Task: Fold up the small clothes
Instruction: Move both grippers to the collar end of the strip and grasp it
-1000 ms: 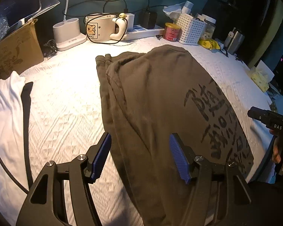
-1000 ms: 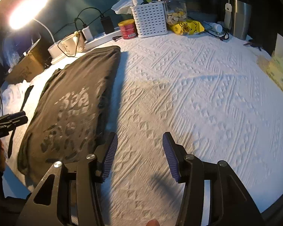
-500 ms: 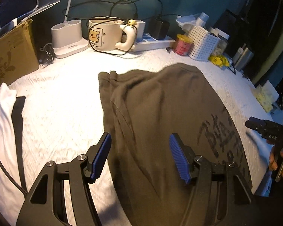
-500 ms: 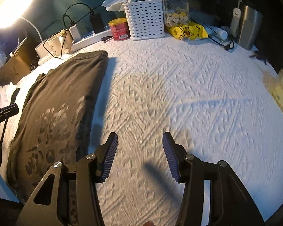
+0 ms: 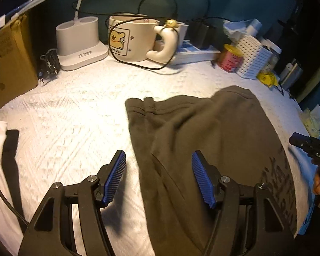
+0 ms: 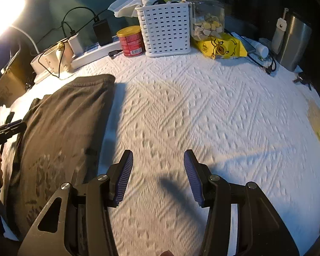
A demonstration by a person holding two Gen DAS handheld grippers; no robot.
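Both grippers moved toward the clutter, left gripper [image 5: 159, 178] fingers apart over olive shirt [image 5: 213, 140], right gripper [image 6: 157, 178] fingers apart, empty

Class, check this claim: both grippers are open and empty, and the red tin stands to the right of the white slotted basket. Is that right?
Not quite. The red tin stands to the left of the white slotted basket, as the right wrist view shows. The rest holds: the left gripper and right gripper are open and empty.

Dark teal wall [image 5: 245, 2], white textured bedspread [image 6: 202, 111], glaring lamp [image 6: 4, 10] at left, dim room
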